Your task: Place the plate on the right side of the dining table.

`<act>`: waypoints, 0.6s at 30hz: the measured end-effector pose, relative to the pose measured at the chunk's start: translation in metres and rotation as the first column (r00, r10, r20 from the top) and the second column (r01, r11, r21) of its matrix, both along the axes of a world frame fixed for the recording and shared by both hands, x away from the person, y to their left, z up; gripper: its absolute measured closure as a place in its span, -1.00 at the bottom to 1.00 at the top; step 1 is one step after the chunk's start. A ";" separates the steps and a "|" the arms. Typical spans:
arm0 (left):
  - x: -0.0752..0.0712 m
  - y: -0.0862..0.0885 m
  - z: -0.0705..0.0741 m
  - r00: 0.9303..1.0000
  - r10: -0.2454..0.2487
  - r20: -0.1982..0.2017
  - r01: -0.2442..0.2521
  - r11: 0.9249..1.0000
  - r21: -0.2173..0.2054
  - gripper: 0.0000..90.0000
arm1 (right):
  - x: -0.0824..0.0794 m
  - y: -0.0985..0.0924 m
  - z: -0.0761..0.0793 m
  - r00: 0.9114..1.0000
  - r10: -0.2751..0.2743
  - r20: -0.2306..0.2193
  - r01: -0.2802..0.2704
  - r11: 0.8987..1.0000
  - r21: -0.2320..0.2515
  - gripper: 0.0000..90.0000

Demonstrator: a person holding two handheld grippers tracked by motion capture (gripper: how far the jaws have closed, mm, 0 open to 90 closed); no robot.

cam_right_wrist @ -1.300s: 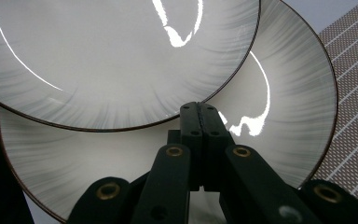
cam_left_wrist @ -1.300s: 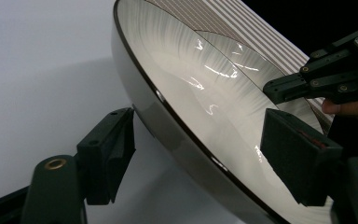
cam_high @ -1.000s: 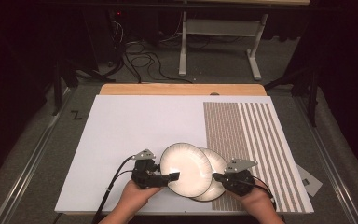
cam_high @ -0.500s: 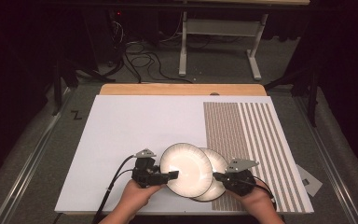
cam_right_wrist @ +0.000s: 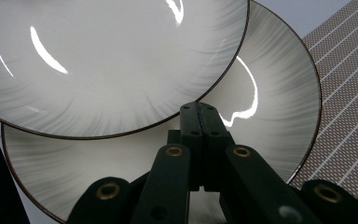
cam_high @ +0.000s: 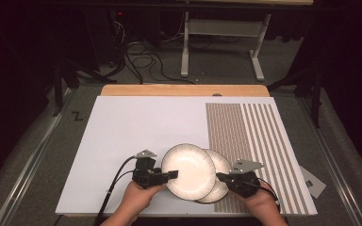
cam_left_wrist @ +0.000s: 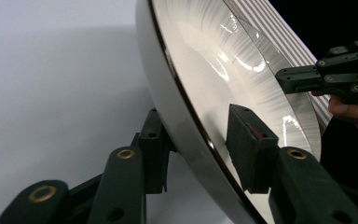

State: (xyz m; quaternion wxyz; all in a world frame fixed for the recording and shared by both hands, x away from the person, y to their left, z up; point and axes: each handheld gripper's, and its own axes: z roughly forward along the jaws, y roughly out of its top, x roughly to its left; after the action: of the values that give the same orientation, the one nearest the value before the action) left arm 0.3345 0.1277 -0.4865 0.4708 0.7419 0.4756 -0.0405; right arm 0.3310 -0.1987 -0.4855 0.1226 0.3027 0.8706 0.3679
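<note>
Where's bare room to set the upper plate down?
Free: the white mat left of the striped panel, back to the wooden edge. Crowded: the near edge, where the upper plate overlaps the lower plate between the left gripper and right gripper.

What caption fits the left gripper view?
Left tool straddling the rim of the upper plate, right tool beyond.

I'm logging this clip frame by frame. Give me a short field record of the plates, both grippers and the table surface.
upper plate: overlaps lower plate, rim between left gripper's jaws
lower plate: partly under upper plate
left gripper: jaws astride upper plate's rim
right gripper: jaws together, above lower plate
table: white board, striped area at right
</note>
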 end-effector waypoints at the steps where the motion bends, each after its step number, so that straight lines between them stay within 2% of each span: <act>1: -0.001 0.000 0.001 1.000 0.001 0.006 -0.001 1.000 0.001 0.39 | 0.000 -0.001 0.001 1.000 0.004 0.004 -0.004 1.000 0.003 1.00; 6: 0.000 0.001 0.000 1.000 0.009 -0.001 -0.009 1.000 -0.012 0.43 | 0.000 0.000 0.001 1.000 0.000 0.006 0.000 1.000 0.008 1.00; 14: 0.000 0.003 0.002 1.000 0.005 0.017 -0.005 0.999 -0.031 0.49 | -0.001 -0.003 0.004 1.000 -0.002 0.019 0.001 1.000 0.028 1.00; 18: 0.000 0.005 0.003 1.000 0.012 0.010 -0.011 0.998 -0.054 0.52 | -0.001 -0.003 0.006 1.000 -0.007 0.024 0.006 1.000 0.031 1.00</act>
State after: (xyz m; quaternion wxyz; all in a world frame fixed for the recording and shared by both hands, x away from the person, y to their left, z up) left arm 0.3347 0.1329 -0.4838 0.4934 0.7265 0.4761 -0.0466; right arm 0.3301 -0.2019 -0.4800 0.1295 0.3031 0.8623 0.3844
